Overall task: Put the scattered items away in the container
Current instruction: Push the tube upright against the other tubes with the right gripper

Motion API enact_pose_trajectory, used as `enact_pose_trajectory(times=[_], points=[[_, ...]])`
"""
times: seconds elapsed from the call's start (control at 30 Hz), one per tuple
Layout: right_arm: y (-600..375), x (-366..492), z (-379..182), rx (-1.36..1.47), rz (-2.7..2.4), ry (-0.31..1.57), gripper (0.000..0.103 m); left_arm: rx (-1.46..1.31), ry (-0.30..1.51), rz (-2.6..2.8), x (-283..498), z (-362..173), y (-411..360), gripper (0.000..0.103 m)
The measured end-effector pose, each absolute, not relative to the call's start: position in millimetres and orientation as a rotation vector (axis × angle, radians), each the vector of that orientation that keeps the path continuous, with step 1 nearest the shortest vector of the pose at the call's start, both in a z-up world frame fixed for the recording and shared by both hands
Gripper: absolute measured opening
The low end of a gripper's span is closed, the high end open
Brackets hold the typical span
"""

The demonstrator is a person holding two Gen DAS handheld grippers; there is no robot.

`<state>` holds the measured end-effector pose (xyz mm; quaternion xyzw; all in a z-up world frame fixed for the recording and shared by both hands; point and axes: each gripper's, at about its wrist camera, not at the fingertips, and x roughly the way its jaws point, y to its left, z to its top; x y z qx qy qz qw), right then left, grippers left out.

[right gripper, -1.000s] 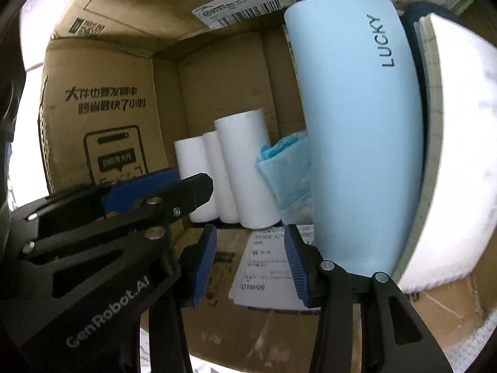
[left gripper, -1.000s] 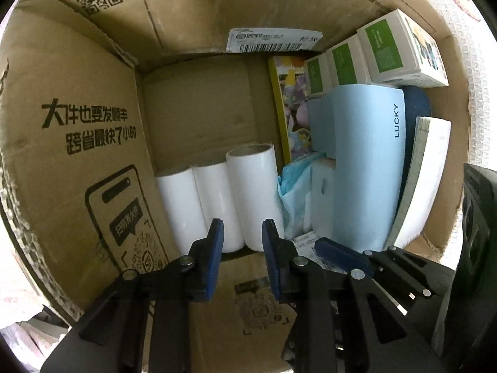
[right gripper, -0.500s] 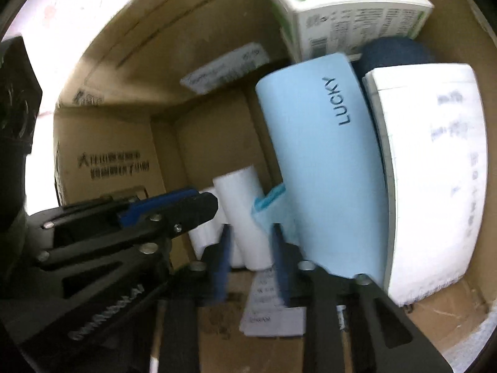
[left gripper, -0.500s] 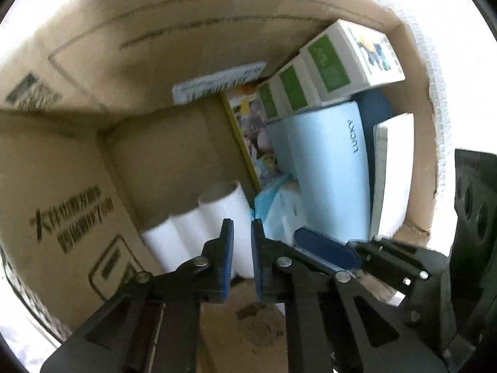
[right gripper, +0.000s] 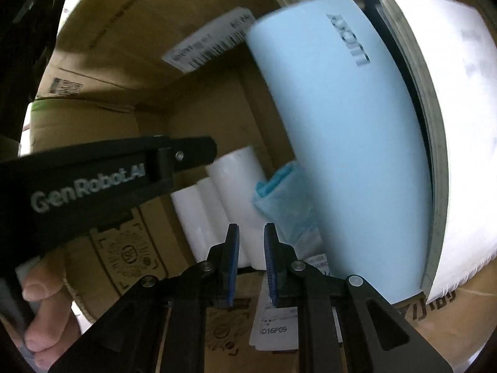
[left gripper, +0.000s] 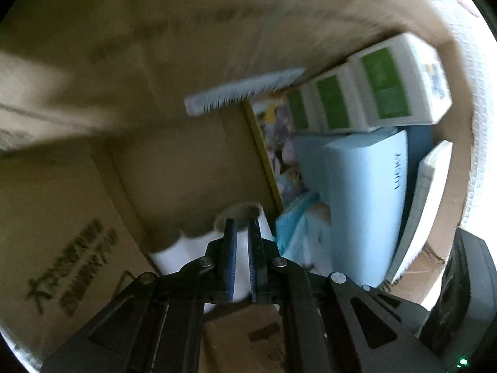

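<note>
Both grippers hover over an open cardboard box (left gripper: pixel 77 161) packed with items. My left gripper (left gripper: pixel 241 261) has its jaws nearly together with nothing between them, above the white rolls (left gripper: pixel 192 248). My right gripper (right gripper: pixel 251 261) is also nearly shut and empty, above the white rolls (right gripper: pixel 223 192). A light blue "LUCKY" book (right gripper: pixel 341 130) stands beside a white notebook (right gripper: pixel 450 124). White-and-green boxes (left gripper: pixel 382 90), a picture book (left gripper: pixel 276 143) and a blue crumpled bag (left gripper: pixel 295 233) fill the right side.
The left gripper's body (right gripper: pixel 93 180) and the hand holding it (right gripper: pixel 43 304) cross the right wrist view. A shipping label (right gripper: pixel 211 43) hangs on the box wall. A paper slip (right gripper: pixel 273 326) lies on the box floor.
Both grippers closed from open to nearly shut and pulled up and back from the box floor. The views tilted. Nothing was picked up.
</note>
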<state>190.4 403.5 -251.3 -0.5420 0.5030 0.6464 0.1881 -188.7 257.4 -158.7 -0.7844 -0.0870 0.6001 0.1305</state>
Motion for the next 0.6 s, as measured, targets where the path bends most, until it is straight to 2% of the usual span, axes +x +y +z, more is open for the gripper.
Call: enact_pose_trajectory(times=[0.13,0.33,0.47,0.6], points=[[406,194,-249,-1.511,1.792,1.392,0.014,-2.276,-0.195,1.819,-192,-160,261,0.008],[409,199,-247,-1.481,1.763,1.375,0.014,-2.212,-0.302,1.910,-200,-156,259,0.008],[411,202,-246,-1.481,1.762,1.361,0.014,-2.225,-0.288,1.931,-205,-158,263,0.010],[407,200,-245,-1.530,1.757,1.268,0.014,-2.285,-0.262,1.824,-209,-172,267,0.014]])
